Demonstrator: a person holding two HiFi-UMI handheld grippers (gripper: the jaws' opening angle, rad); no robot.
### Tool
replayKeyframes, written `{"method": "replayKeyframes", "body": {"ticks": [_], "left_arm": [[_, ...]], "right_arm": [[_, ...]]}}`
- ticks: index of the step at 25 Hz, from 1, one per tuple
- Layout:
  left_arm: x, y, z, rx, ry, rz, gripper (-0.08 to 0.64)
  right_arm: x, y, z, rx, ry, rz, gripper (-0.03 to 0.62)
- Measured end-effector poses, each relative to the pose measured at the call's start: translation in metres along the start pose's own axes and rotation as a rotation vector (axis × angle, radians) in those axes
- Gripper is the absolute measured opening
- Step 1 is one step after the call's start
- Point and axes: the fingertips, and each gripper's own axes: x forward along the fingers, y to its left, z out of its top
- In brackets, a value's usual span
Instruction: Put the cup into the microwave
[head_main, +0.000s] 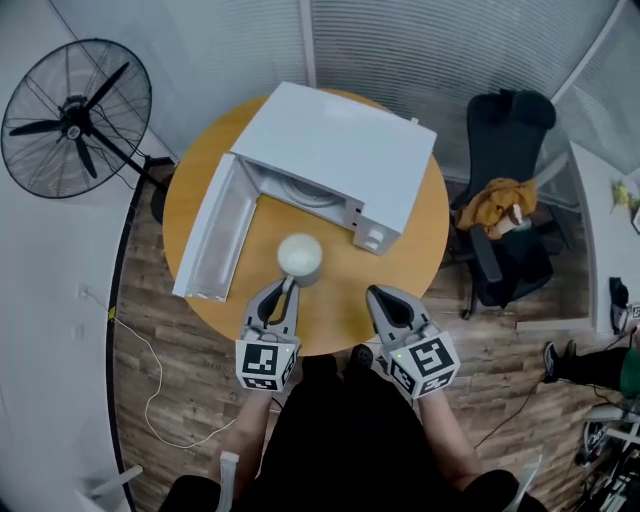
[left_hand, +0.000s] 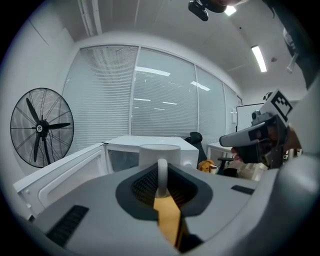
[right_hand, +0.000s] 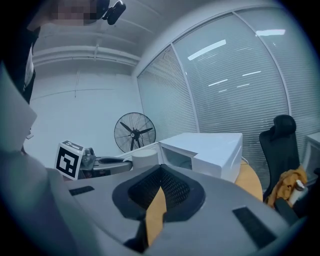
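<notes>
A white cup (head_main: 299, 257) stands on the round wooden table (head_main: 420, 250), just in front of the white microwave (head_main: 340, 150). The microwave's door (head_main: 215, 230) hangs open to the left, and the cavity faces the cup. My left gripper (head_main: 288, 286) is shut on the cup's handle. In the left gripper view the handle (left_hand: 162, 175) sits pinched between the dark pads, with the cup (left_hand: 159, 151) right behind it. My right gripper (head_main: 377, 294) hovers beside it over the table's near edge, shut with nothing in it. Its view shows the cup (right_hand: 145, 157) and microwave (right_hand: 210, 150) ahead.
A black pedestal fan (head_main: 75, 115) stands on the floor to the left of the table. An office chair (head_main: 505, 210) with a yellow cloth on it is at the right. A thin cable (head_main: 150, 370) trails over the wooden floor.
</notes>
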Motion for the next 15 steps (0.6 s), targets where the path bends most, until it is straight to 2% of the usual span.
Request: {"method": "replayKeyframes", "body": {"ticks": [15], "left_arm": [[0.06,0.048,-0.024,0.027,0.023,-0.117,0.034]], "right_arm": [[0.042,0.0,-0.004,0.058,0.0,-0.149,0.009]]}}
